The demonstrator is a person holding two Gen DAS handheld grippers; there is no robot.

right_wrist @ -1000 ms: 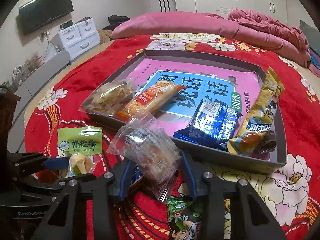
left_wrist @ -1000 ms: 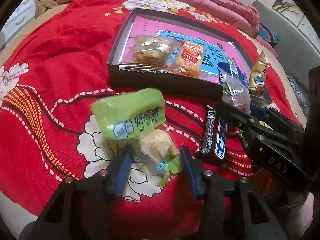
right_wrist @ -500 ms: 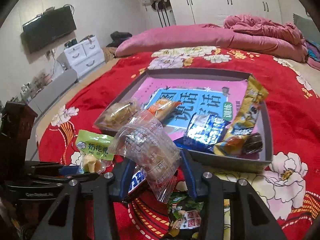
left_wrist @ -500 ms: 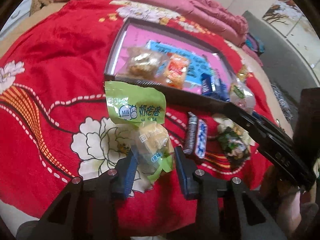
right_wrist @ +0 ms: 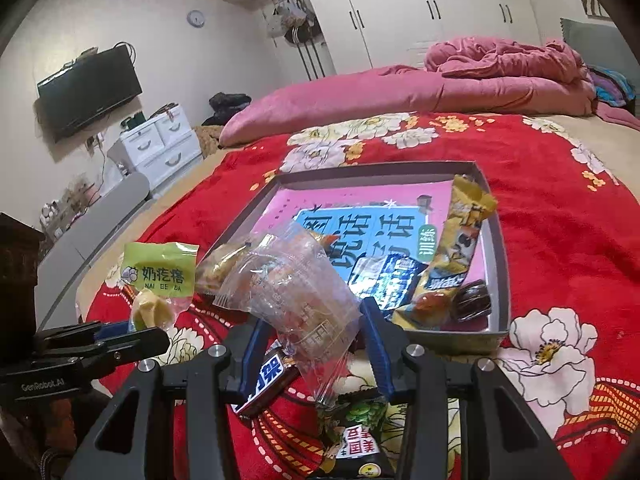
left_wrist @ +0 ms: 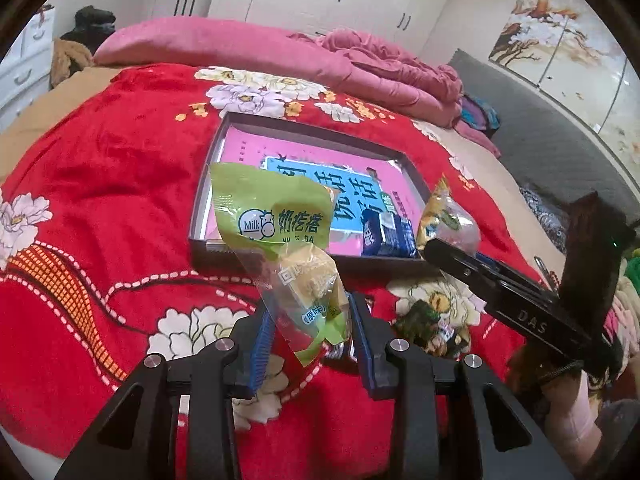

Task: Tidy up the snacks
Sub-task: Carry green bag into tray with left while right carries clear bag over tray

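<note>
Left gripper [left_wrist: 310, 336] is clamping the lower end of a green milk-snack packet [left_wrist: 276, 216], blue pads pressing on the clear part of the wrapper where a pale yellow lump is showing; jaws have just been closing on it and are now sitting narrow; the packet's green printed top is standing up above the fingertips, hanging in the air in front of the near wall of the tray [left_wrist: 304, 260], clear of the red floral bedspread [left_wrist: 100, 184]; right gripper [right_wrist: 310, 340] is gripping a clear crinkly bag [right_wrist: 296, 280] of brownish pieces, jaws part-way closed with the bag pinched between the pads, its upper end fanning out above the fingers and its lower corner trailing below; this bag is also lifted off the bedspread, on the near side of the tray's front edge; inside the tray, lying on a pink and blue book cover [right_wrist: 360, 224]: a blue foil packet [right_wrist: 388, 280], a yellow packet [right_wrist: 456, 252] leaning along the right wall, a dark round biscuit [right_wrist: 472, 300] in the near right corner; on the bedspread below the right gripper: a dark chocolate bar [right_wrist: 268, 380] and a green and black packet [right_wrist: 356, 436], both untouched; seen from the right wrist, the left gripper with its green packet is sitting off to the left, apart from the tray.
</note>
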